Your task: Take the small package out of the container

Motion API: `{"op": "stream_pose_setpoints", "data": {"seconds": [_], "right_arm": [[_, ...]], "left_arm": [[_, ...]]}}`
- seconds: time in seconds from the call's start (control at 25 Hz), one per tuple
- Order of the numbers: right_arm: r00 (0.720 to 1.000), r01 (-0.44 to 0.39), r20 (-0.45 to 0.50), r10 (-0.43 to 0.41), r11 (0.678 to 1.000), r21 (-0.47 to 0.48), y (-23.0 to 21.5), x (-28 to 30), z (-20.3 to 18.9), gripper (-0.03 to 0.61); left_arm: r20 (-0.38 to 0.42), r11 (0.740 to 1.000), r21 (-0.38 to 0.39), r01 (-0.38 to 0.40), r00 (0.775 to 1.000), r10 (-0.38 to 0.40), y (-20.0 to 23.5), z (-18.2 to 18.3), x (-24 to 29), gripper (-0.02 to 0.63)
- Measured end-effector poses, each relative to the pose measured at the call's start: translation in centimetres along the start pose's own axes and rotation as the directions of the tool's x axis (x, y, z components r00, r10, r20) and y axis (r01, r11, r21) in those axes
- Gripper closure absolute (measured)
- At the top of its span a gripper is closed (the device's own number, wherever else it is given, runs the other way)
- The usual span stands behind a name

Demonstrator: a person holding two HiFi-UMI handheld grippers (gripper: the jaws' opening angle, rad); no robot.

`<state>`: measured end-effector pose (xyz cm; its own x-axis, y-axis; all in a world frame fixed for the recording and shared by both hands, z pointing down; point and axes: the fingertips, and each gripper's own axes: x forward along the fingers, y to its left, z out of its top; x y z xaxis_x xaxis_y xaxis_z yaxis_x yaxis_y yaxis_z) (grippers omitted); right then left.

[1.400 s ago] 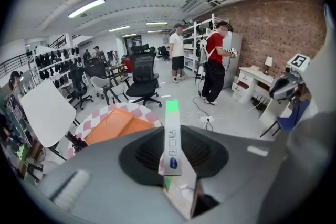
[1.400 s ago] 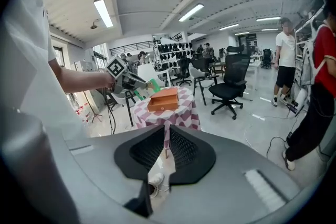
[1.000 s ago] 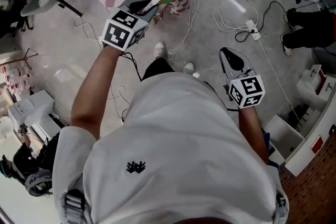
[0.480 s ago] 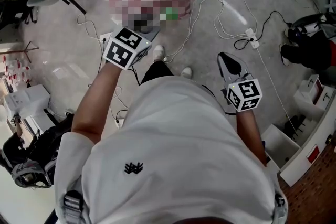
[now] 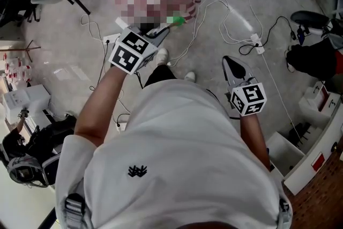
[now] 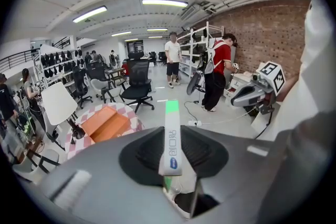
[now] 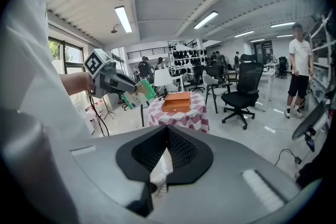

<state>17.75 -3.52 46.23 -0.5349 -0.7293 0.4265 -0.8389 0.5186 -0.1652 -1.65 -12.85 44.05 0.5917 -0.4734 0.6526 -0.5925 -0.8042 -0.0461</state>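
The left gripper [image 6: 173, 157] is closed on the small package [image 6: 171, 134], a flat white strip with a green end. Its long axis points forward, away from the jaws. It carries a blue oval logo and grey print that I cannot read. The right gripper [image 7: 167, 136] is empty, with jaws together. Farther to the left, the orange container [image 6: 105, 122] stands on the checkered tabletop [image 6: 75, 145], well apart from the package.

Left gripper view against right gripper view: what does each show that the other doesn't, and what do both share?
Left gripper view only: the small package edge-on, clamped in the left gripper, and the right gripper seen from outside. Right gripper view only: the right gripper's own jaws together with nothing between them, and the package's flat face. Both: the orange container on the checked table.
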Motion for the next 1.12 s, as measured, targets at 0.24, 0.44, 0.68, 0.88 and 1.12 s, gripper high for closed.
{"op": "stream_pose_setpoints", "data": {"seconds": [0.24,0.44,0.68,0.88,1.12], "right_arm": [[1.000,-0.010,0.004,0.010,1.000,-0.001,0.4,0.1,0.2,0.577],[1.000,-0.018,0.004,0.018,1.000,-0.006,0.5,0.3,0.3,0.577],[1.000,-0.025,-0.005,0.025,1.000,-0.017,0.5,0.5,0.1,0.577],[0.999,-0.032,-0.013,0.032,0.999,-0.014,0.4,0.9,0.0,0.578],[0.999,-0.037,-0.020,0.037,0.999,-0.018,-0.1,1.4,0.5,0.578]], "left_arm": [[0.008,1.000,-0.012,0.002,1.000,-0.002,-0.1,0.2,0.1,0.463],[0.007,1.000,-0.021,0.002,1.000,-0.002,-0.2,0.1,0.2,0.463],[0.003,0.999,-0.034,-0.002,1.000,0.002,-0.1,-0.3,0.4,0.463],[-0.004,0.999,-0.043,-0.004,1.000,0.003,0.2,-0.6,0.8,0.463],[0.004,0.998,-0.059,0.000,1.000,0.000,1.0,-0.4,1.6,0.463]]}}
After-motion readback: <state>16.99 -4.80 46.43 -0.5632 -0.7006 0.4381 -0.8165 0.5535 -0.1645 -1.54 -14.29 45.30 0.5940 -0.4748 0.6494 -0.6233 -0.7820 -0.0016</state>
